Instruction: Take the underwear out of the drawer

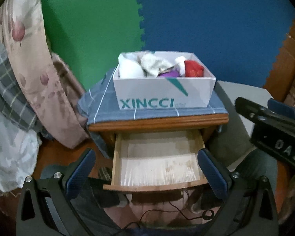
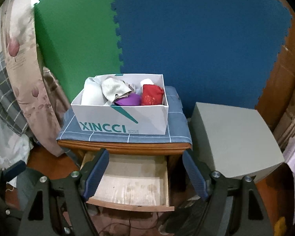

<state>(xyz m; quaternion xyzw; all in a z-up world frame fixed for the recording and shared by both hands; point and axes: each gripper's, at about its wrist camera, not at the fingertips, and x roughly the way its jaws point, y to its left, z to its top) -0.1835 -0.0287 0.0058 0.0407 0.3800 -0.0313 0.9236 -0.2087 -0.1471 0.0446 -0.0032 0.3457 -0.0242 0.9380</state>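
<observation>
The wooden drawer (image 1: 155,186) (image 2: 131,206) of the nightstand is pulled out, and only its bare pale bottom shows. On top of the nightstand a white XINCCI box (image 1: 163,94) (image 2: 123,118) holds rolled garments: white (image 1: 127,68), beige (image 1: 153,64), purple (image 1: 170,73) and red (image 1: 193,68). My left gripper (image 1: 147,153) hovers above the drawer's front, open, with nothing between its fingers. My right gripper (image 2: 146,153) hangs beside it over the drawer, jaws wide apart and empty.
A blue checked cloth (image 2: 173,135) covers the nightstand top. A grey cabinet (image 2: 232,137) stands to the right. A flowered curtain (image 1: 29,68) and bedding hang at the left. Green and blue foam mats line the wall. A thin cable (image 1: 167,212) lies on the floor.
</observation>
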